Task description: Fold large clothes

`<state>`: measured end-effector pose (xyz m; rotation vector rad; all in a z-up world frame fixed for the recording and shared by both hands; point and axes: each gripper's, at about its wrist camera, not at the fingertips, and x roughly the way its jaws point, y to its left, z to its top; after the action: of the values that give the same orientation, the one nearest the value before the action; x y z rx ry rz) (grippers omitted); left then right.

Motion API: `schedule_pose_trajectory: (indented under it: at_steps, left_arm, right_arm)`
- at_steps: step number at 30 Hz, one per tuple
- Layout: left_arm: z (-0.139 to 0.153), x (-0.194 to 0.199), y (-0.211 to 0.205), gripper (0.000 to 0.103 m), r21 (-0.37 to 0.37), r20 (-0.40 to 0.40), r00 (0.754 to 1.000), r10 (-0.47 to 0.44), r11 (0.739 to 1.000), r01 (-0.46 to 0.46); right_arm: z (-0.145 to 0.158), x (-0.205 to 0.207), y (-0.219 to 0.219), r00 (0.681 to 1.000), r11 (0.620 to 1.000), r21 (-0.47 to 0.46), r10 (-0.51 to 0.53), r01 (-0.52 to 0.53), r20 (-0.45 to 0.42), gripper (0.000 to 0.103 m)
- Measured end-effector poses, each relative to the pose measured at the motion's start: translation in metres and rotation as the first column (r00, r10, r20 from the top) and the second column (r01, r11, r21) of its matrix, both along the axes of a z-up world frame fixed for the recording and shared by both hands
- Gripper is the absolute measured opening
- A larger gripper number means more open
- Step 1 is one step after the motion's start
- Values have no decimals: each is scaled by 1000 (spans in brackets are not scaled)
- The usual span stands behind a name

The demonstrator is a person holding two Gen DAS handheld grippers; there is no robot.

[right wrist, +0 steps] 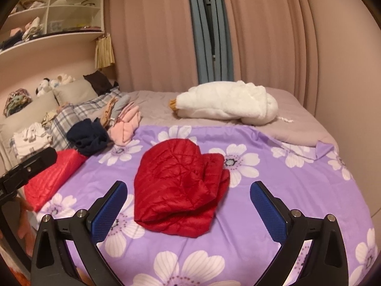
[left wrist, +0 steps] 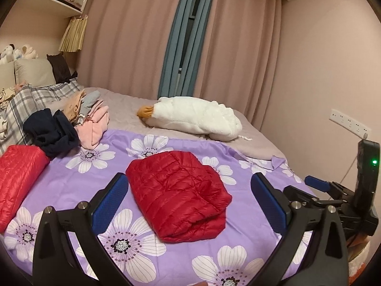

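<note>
While spread wide and empty, left gripper (left wrist: 189,201) and right gripper (right wrist: 188,206) both hang low over the floral sheet (left wrist: 78,190), blue pads (left wrist: 110,202) apart on either side of the red jacket (left wrist: 177,195) (folded into a puffy bundle, touching neither). Lying mid-sheet, flat, with a second red bundle (left wrist: 20,176) at the left edge beside a dark garment (left wrist: 51,135) and a pink pile (left wrist: 94,126). Farther back, on the grey cover (left wrist: 123,104), a white goose toy (left wrist: 197,118); behind, pink curtains (left wrist: 133,38).
</note>
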<state>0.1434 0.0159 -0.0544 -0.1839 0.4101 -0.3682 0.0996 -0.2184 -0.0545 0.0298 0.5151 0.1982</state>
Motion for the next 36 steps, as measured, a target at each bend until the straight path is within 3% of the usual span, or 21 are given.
schedule_pose_trajectory:
  at_steps: [12, 16, 24, 27, 29, 36]
  left_arm:
    - [7, -7, -1, 103, 6, 32, 999, 24, 1000, -25]
    - [6, -11, 3, 103, -22, 52, 993, 108, 994, -107]
    - [8, -14, 15, 103, -108, 47, 962, 269, 959, -263]
    - [7, -17, 18, 103, -167, 46, 947, 317, 937, -306]
    - [7, -14, 17, 103, -167, 36, 936, 351, 925, -340]
    - [9, -8, 13, 103, -175, -24, 933, 359, 917, -358]
  right_arm:
    - [3, -7, -5, 998, 998, -19, -56, 56, 14, 102]
    - [3, -8, -12, 991, 991, 2, -133, 133, -4, 102]
    - [8, -16, -33, 940, 939, 53, -340, 339, 29, 102]
    - [10, -18, -40, 921, 920, 71, -389, 386, 33, 102]
    - [11, -18, -43, 911, 910, 74, -412, 409, 26, 102]
    - [15, -27, -40, 883, 884, 56, -467, 464, 50, 102]
